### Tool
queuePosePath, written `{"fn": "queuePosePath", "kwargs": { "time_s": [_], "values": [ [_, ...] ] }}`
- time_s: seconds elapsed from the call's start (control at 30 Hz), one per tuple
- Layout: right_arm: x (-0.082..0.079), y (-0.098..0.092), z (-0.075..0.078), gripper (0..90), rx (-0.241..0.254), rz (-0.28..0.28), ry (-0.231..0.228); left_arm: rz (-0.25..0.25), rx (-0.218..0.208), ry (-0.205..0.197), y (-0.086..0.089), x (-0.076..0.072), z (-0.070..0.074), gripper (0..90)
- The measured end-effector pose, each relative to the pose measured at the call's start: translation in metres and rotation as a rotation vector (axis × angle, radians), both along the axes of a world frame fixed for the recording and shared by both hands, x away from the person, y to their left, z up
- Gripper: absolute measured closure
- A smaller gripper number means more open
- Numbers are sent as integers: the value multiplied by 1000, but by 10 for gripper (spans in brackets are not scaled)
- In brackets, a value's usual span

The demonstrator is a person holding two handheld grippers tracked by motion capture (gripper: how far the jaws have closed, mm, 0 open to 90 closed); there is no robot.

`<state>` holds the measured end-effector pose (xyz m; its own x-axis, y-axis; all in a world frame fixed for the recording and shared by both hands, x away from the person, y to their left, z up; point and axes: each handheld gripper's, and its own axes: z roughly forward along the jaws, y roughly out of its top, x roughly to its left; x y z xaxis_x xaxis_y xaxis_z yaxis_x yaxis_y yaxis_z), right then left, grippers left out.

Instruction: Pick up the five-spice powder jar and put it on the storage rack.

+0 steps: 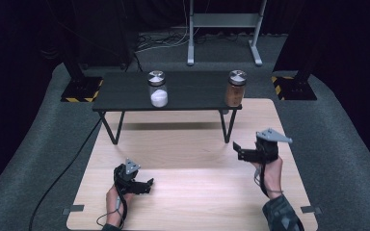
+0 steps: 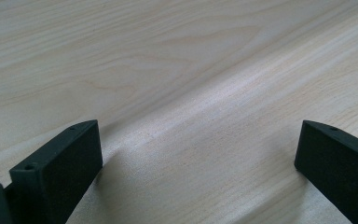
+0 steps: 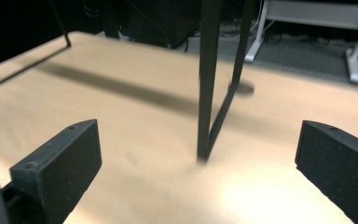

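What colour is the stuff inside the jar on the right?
Reddish-brown; the right jar shows best in the high view.

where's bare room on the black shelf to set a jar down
The widest free patch on the low black shelf lies between the white-filled glass jar and the brown-filled glass jar. Another lies left of the white one. The right end is crowded: the brown jar stands at the edge.

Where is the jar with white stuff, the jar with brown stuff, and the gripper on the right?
white-filled jar (image 1: 158, 97), high view, on the white filling.
brown-filled jar (image 1: 234, 94), high view, on the glass body.
right gripper (image 1: 236, 149), high view, midway between its open fingertips.
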<state>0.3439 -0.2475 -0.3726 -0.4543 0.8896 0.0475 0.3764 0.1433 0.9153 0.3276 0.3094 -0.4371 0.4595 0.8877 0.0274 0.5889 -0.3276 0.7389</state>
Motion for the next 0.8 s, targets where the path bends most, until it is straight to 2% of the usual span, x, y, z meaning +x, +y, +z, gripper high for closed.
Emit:
{"fn": "queuePosePath", "kwargs": {
  "time_s": [0.17, 0.23, 0.33, 0.47, 0.5, 0.67, 0.8],
  "values": [
    [-32, -10, -45, 0, 32, -37, 74, 0, 0, 0, 0, 0, 0, 3],
    [-41, -12, -60, 0, 32, -51, 106, 0, 0, 0, 0, 0, 0, 3],
    [-54, -14, -76, 0, 34, -78, 130, 0, 0, 0, 0, 0, 0, 3],
    [-61, -19, -83, 0, 41, -98, 150, 0, 1, -1, 0, 0, 0, 3],
    [-65, -20, -85, 0, 46, -107, 137, 0, 0, 0, 0, 0, 0, 3],
    [-66, -24, -84, 0, 54, -110, 149, 0, 0, 0, 0, 0, 0, 3],
    [-65, -21, -82, 0, 30, -107, 152, 0, 0, 0, 0, 0, 0, 4]
  ]
}}
